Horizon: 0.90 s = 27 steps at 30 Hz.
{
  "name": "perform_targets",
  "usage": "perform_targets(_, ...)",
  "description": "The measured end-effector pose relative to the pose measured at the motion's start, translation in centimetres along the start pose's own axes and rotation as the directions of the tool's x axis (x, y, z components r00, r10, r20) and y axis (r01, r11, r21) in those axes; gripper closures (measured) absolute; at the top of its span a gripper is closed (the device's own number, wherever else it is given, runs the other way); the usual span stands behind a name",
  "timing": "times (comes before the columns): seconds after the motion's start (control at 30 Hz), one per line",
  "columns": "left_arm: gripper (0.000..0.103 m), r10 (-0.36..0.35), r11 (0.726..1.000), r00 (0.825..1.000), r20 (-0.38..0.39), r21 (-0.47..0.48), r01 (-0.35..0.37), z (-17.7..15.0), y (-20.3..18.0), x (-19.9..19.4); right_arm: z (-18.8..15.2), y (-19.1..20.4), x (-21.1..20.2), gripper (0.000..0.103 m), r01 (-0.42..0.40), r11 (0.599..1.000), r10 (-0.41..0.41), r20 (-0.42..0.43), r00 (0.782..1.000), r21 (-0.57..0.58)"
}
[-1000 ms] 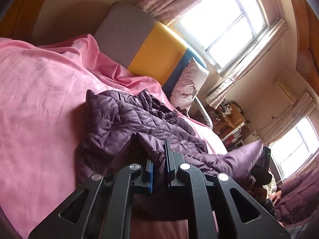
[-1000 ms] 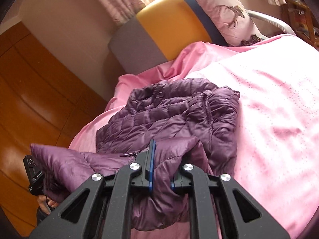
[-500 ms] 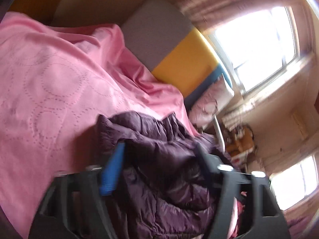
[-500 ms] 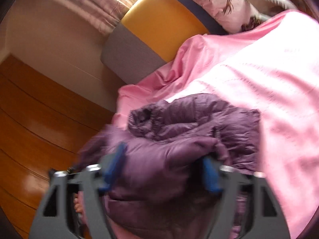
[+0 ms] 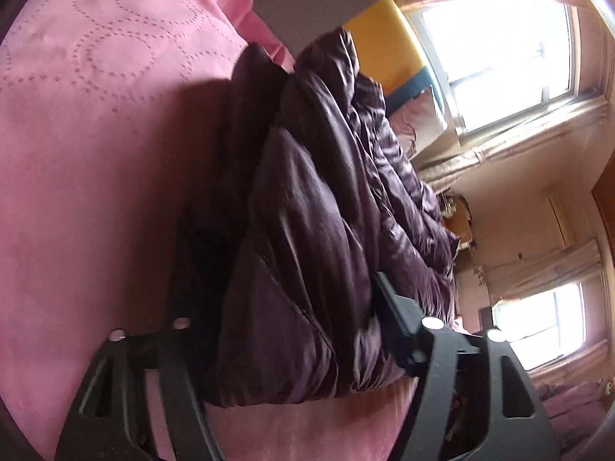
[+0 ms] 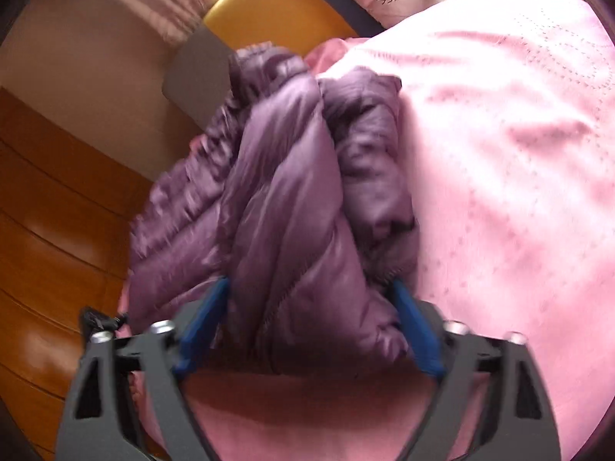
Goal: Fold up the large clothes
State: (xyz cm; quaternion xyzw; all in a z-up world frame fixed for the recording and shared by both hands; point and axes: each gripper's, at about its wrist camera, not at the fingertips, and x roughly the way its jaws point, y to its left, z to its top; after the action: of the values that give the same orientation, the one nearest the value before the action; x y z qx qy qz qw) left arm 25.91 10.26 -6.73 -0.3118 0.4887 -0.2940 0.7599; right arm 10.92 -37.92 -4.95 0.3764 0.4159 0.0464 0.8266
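**A:** What are your tongs doing right now?

**B:** My left gripper (image 5: pixel 292 330) has its jaws about half apart, with a thick fold of the purple puffer jacket (image 5: pixel 307 230) bulging up between them at the bottom centre of the left view. A second ago it was pinched tight on a thin edge; since then the jaws sprang wide and have just been closing in again. The right finger lies against the fabric, but the other side is in shadow, so I can't tell whether they are truly squeezing.

**A:** And the other one?

**B:** Much the same. My right gripper (image 6: pixel 307 326) straddles a fat bundle of the jacket (image 6: pixel 300 207), blue pads (image 6: pixel 201 322) on either side (the picture is a little smeared). It too was clamped on a thin edge, opened, and has just been narrowing. The pads seem to touch the bulk; a firm grip I can't confirm.

**A:** Where's the jacket now?

**B:** Heaped on the pink bedspread (image 6: pixel 499 192), filling the middle of both views, with the yellow and grey headboard (image 6: pixel 276 11) at the top. Earlier it hung partly lifted.

**A:** Meaning?

**B:** I judge the carried edge has been laid over, and I'm taking a new, bulkier hold for the next fold.
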Motion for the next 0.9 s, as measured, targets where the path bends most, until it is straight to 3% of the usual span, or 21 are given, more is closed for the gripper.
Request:
perform_targets(0.03,0.058,-0.011,1.0,1.0,-0.003,0.01,0.011,-0.3,-0.3,-0.1,-0.3,0.1,0.3,0.056,-0.004,1.0,0.004,-0.006,1.0,0.0)
perform_targets(0.07,0.062,-0.02,1.0,1.0,-0.007,0.017,0.02,-0.6,-0.5,-0.2,-0.4,0.3,0.3,0.067,-0.014,1.0,0.014,-0.005,1.0,0.007)
perform_targets(0.13,0.073,-0.015,0.998,1.0,-0.008,0.053,0.015,-1.3,-1.4,-0.8,-0.9,0.8,-0.3,0.074,-0.015,1.0,0.015,0.003,1.0,-0.012)
perform_targets(0.33,0.08,-0.035,0.995,0.999,-0.034,0.095,0.038,-5.4,-2.5,-3.5,-4.1,1.6,-4.5,0.078,-0.022,0.994,0.017,-0.047,0.999,-0.11)
perform_targets(0.5,0.08,-0.002,0.989,0.996,-0.089,0.144,0.014,-11.7,-3.7,-7.4,-8.5,1.3,-8.5,0.078,-0.031,0.984,0.009,-0.127,0.992,-0.173)
perform_targets(0.53,0.079,-0.001,0.989,0.995,-0.099,0.147,0.016,-12.9,-3.9,-8.2,-9.2,1.2,-9.4,0.076,-0.032,0.982,0.007,-0.137,0.991,-0.186)
perform_targets(0.57,0.078,0.008,0.988,0.995,-0.104,0.157,0.008,-13.9,-4.2,-8.9,-9.7,1.3,-10.2,0.068,-0.027,0.98,-0.002,-0.142,0.99,-0.198)
perform_targets(0.6,0.07,0.034,0.986,0.995,-0.098,0.167,-0.017,-14.9,-4.4,-9.9,-10.0,1.4,-11.1,0.064,-0.011,0.977,-0.019,-0.139,0.99,-0.212)
perform_targets(0.63,0.054,0.057,0.984,0.994,-0.094,0.173,-0.04,-15.3,-4.6,-10.5,-10.1,1.6,-11.9,0.052,0.023,0.973,-0.051,-0.12,0.991,-0.23)
perform_targets(0.67,0.047,0.08,0.981,0.993,-0.085,0.181,-0.063,-15.5,-4.9,-11.1,-10.0,2.0,-12.7,0.039,0.051,0.968,-0.077,-0.097,0.992,-0.245)
perform_targets(0.7,0.034,0.118,0.975,0.992,-0.048,0.195,-0.107,-15.3,-5.3,-12.0,-9.6,2.4,-13.2,0.035,0.08,0.963,-0.101,-0.066,0.993,-0.259)
perform_targets(0.77,0.031,0.162,0.962,0.987,0.02,0.22,-0.162,-14.3,-6.1,-13.0,-8.5,3.6,-14.1,0.026,0.17,0.938,-0.169,0.032,0.985,-0.302)
perform_targets(0.9,0.031,0.182,0.95,0.979,0.096,0.238,-0.2,-10.7,-7.3,-12.5,-6.3,6.9,-12.9,0.024,0.27,0.89,-0.216,0.182,0.959,-0.368)
